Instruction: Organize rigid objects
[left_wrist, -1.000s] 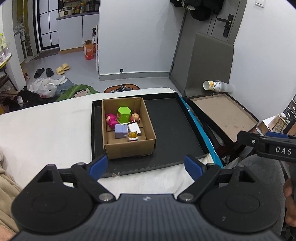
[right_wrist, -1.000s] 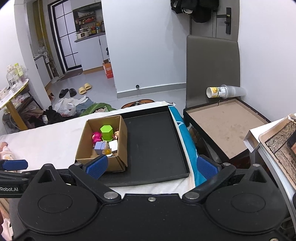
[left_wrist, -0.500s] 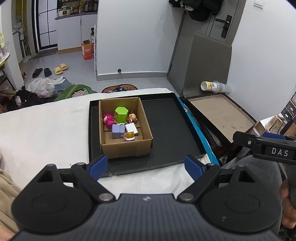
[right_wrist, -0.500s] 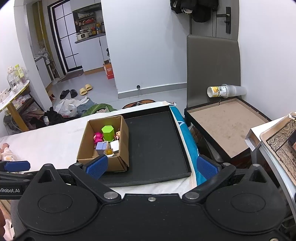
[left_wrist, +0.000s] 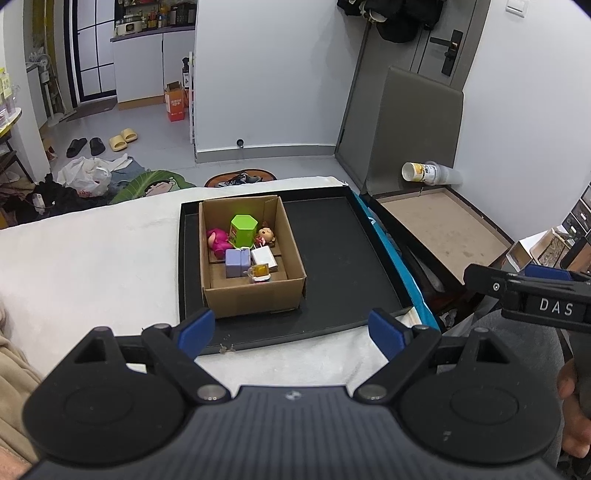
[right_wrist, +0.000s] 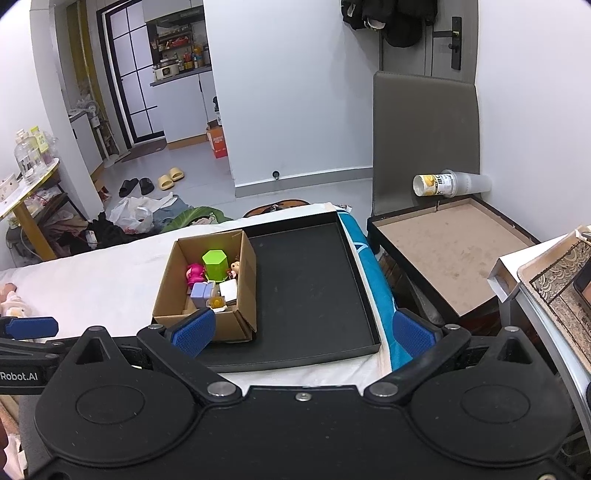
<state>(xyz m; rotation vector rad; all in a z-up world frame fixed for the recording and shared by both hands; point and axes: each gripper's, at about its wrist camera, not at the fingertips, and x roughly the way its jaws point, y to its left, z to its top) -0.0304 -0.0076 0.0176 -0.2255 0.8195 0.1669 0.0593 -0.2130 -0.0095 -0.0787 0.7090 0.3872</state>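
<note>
Cardboard box (left_wrist: 255, 258) sits inside the left half of a shallow black tray (left_wrist: 340, 258) on a white cloth (left_wrist: 92, 266); the tray's right half shows bare. In the box: a green hexagonal tub (left_wrist: 243, 230) upright at the back, a pink toy (left_wrist: 218, 240) to its left, a small doll (left_wrist: 266, 235) to its right, a lilac block (left_wrist: 236, 263) and a white block (left_wrist: 264, 257) in front of them, a small yellow item (left_wrist: 260, 272) nearest the front wall. Change over the last second: contents and box hold the same places against the tray; only the viewpoints drift, the box reading slightly higher and further left in the left wrist view, so both tools have shifted a little with nothing carried. Meaning for the task: everything small is gathered in the box, which would fit either a sort that is complete or one where pieces are to be lifted out onto the bare tray; the frames do not settle it. Box long axis runs away from the cameras, along the tray's long side, open top up, short front wall facing the tools. Left gripper (left_wrist: 291, 326) spread wide, nothing between its blue pads, held back from the tray's near edge. Right gripper (right_wrist: 304, 332) likewise spread and empty, short of the tray.
</note>
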